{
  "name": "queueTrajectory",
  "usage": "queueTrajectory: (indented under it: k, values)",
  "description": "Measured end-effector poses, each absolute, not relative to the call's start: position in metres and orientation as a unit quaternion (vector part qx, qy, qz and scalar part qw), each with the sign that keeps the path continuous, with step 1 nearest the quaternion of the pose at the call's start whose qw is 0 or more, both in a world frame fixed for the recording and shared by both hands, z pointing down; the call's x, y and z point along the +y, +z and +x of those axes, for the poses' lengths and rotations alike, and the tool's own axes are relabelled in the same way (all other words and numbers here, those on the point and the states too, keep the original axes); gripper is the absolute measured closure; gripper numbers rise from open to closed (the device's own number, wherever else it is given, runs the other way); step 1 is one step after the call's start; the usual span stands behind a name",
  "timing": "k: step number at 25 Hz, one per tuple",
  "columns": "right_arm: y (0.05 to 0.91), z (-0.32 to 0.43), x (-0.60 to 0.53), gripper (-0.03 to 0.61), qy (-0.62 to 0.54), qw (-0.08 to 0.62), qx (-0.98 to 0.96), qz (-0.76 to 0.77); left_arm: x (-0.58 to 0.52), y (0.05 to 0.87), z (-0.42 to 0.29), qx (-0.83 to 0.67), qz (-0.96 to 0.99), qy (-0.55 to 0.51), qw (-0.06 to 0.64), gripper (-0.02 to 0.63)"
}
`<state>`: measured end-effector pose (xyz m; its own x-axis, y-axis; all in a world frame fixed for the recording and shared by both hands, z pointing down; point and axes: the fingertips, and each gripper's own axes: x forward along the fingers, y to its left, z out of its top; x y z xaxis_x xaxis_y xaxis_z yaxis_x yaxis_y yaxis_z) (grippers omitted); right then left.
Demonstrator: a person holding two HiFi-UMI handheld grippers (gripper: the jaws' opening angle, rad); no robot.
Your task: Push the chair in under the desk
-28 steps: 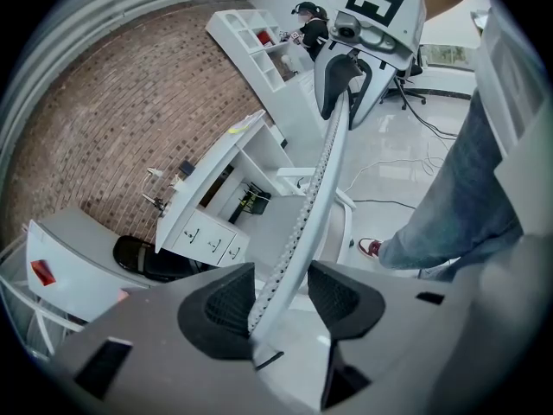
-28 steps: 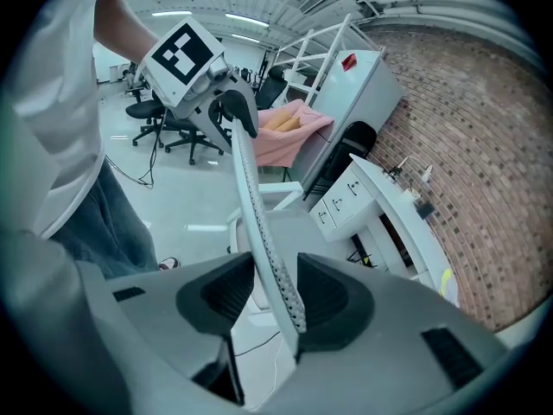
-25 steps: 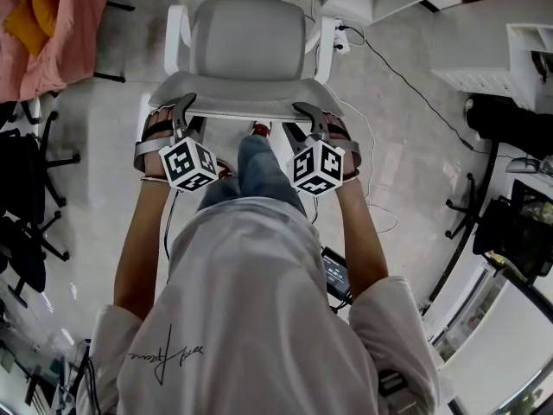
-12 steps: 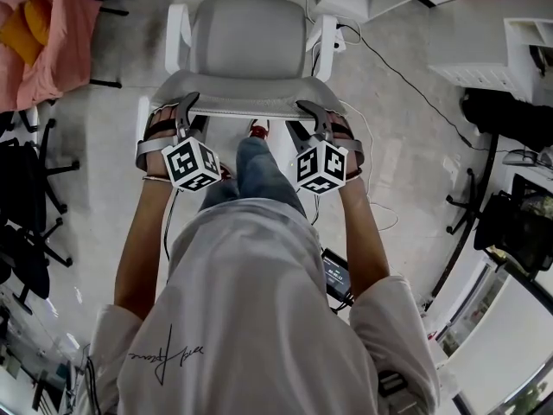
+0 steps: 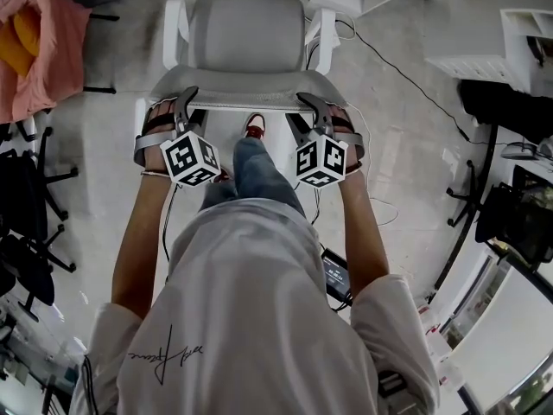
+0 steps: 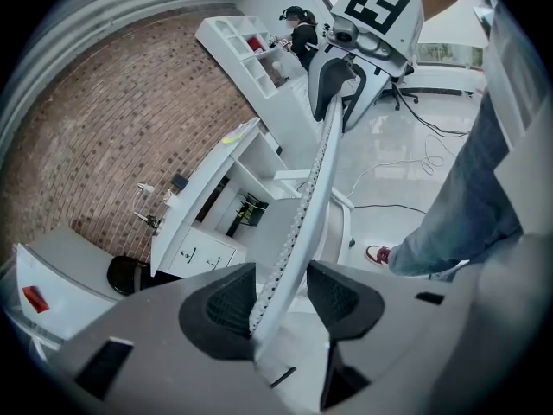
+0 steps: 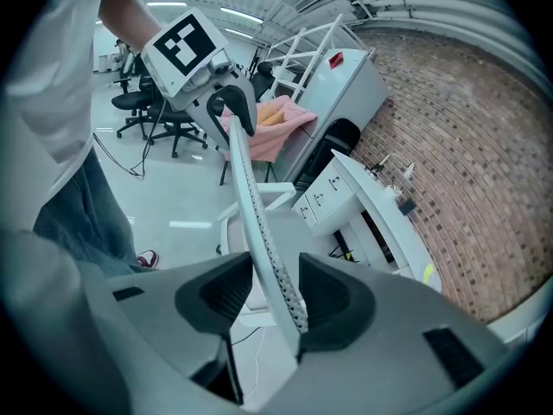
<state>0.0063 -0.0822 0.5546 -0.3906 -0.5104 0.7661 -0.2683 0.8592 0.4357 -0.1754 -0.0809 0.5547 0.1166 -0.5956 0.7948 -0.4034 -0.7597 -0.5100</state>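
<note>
Chair [image 5: 246,33] sits a little farther ahead than a second ago, both hands following it. Left gripper [image 5: 184,102] and right gripper [image 5: 315,104] straddle the backrest's top rim [image 5: 246,92], one toward each end. Neither is clamped. The left jaws stand wide, with the rim leaning on one pad and clear of the other. The right jaws have just been opening, rim between them, also loose. Seat lies beyond the jaws. Desk [image 6: 207,188] is farther ahead and off to one side, so the chair isn't under it yet.

Risks, as judged: with no clamp, uneven pushing could let the rim slide along a pad and swing the chair off line. An armrest might then catch the desk edge.

Around: floor cable [image 5: 380,59] runs just outside the right gripper, near the chair's base, and a caster could snag it. Person's shoe [image 5: 255,126] is between the grippers, below the rim. Pink cloth [image 5: 34,33] and black chairs [image 5: 26,223] are well off the left gripper's outer side.
</note>
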Motion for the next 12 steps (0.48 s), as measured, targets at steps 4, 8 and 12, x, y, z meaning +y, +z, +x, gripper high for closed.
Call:
queueTrajectory:
  k: [4,8,12]
  values:
    - [0.556,0.015,-0.094,0.393,-0.121,0.500,-0.823,0.243,-0.093,0.555,-0.167,0.335,-0.743,-0.573,0.088,0.431]
    - [0.556,0.023,-0.106,0.391,-0.121,0.501,-0.820,0.248,-0.105,0.555,-0.159,0.333,-0.744,-0.572,0.093,0.433]
    - [0.557,0.028,-0.116,0.389,-0.121,0.502,-0.819,0.251,-0.115,0.555,-0.154,0.331,-0.745,-0.572,0.095,0.433]
